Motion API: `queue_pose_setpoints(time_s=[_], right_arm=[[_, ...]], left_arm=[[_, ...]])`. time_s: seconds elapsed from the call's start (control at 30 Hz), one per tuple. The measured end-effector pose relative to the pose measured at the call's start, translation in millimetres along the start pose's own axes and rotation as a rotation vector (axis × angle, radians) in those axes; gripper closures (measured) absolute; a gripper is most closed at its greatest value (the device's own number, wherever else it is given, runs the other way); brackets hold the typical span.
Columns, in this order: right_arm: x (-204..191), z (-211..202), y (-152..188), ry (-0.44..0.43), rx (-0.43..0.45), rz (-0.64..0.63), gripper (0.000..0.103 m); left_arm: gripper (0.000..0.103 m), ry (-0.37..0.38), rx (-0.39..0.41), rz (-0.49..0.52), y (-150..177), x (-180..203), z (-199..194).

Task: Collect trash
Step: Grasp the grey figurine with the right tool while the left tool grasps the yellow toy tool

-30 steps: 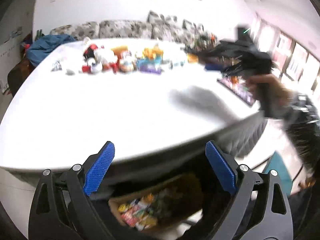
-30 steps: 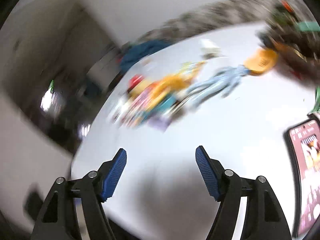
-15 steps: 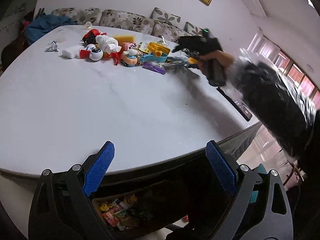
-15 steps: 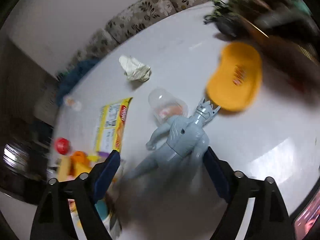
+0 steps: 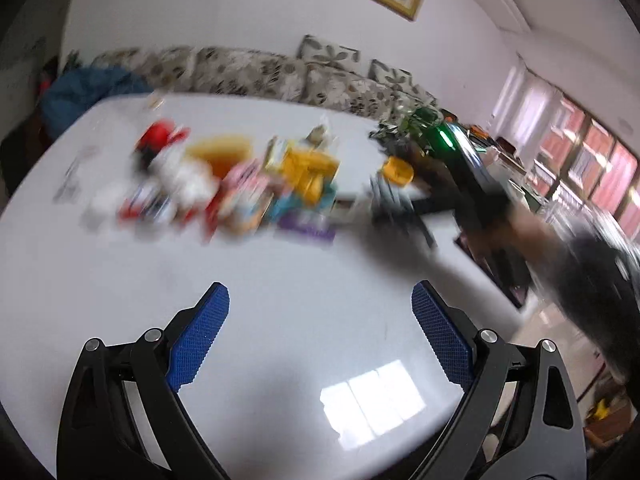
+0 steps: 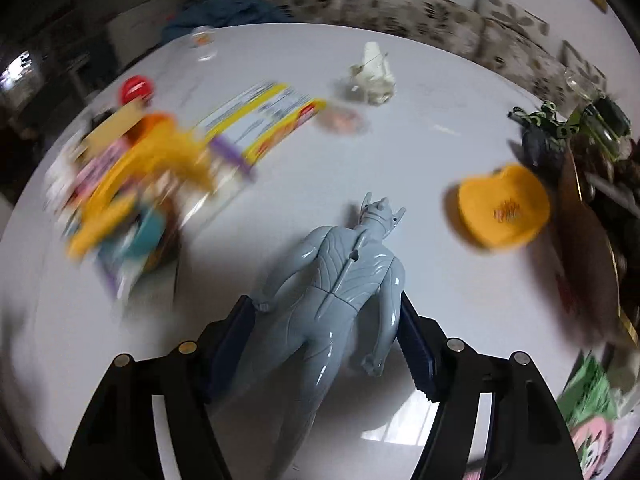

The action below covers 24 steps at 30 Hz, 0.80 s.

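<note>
Right tongs (image 6: 326, 344) set around grey figure (image 6: 340, 292), blue pads at both its sides; clamped or not cannot be told. Figure lies face down on white table (image 6: 420, 92). Crumpled paper (image 6: 372, 76) seen far beyond figure's head, clear capsule (image 6: 342, 120) nearer. Orange lid (image 6: 502, 208) lies to right, blurred toy heap (image 6: 132, 184) to left. Left tongs (image 5: 320, 344) held apart, empty, over bare table.
</note>
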State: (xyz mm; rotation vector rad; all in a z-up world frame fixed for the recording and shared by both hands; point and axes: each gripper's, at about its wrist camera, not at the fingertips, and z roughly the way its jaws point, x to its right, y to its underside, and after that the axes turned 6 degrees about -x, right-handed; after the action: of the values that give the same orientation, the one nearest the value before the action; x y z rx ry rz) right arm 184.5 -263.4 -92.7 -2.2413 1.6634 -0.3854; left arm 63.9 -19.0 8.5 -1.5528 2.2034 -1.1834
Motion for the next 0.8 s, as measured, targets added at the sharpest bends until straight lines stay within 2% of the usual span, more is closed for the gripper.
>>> queue_pose_setpoints(time_s=[0.13, 0.23, 0.33, 0.47, 0.5, 0.53, 0.6, 0.67, 0.8], right_arm=[[2, -26, 36, -0.079, 0.050, 0.008, 0.035], [6, -47, 62, -0.140, 0.098, 0.024, 0.035], [10, -61, 77, -0.185, 0.134, 0.031, 0.035], [15, -70, 84, -0.240, 0.168, 0.038, 0.035], [16, -70, 83, -0.244, 0.177, 0.036, 0.035], [15, -71, 82, -0.245, 0.185, 0.037, 0.035], [14, -74, 83, -0.258, 0.202, 0.043, 0.035], [13, -78, 83, -0.255, 0.225, 0.048, 0.035], [5, -91, 85, -0.275, 0.265, 0.052, 0.035]], left_arm=[[0.013, -0.106, -0.003, 0.105, -68, 26, 62], [0.013, -0.191, -0.088, 0.147, -107, 33, 117], [0.013, -0.258, -0.189, 0.139, -123, 24, 160], [0.014, -0.290, -0.313, 0.071, -125, 1, 202], [0.027, -0.327, -0.303, 0.088, -123, 2, 205], [0.043, -0.332, -0.278, 0.118, -120, 5, 203], [0.043, -0.295, -0.250, 0.086, -116, 6, 190], [0.043, -0.259, -0.160, 0.086, -113, 13, 158], [0.043, -0.169, 0.041, 0.088, -102, 33, 59]])
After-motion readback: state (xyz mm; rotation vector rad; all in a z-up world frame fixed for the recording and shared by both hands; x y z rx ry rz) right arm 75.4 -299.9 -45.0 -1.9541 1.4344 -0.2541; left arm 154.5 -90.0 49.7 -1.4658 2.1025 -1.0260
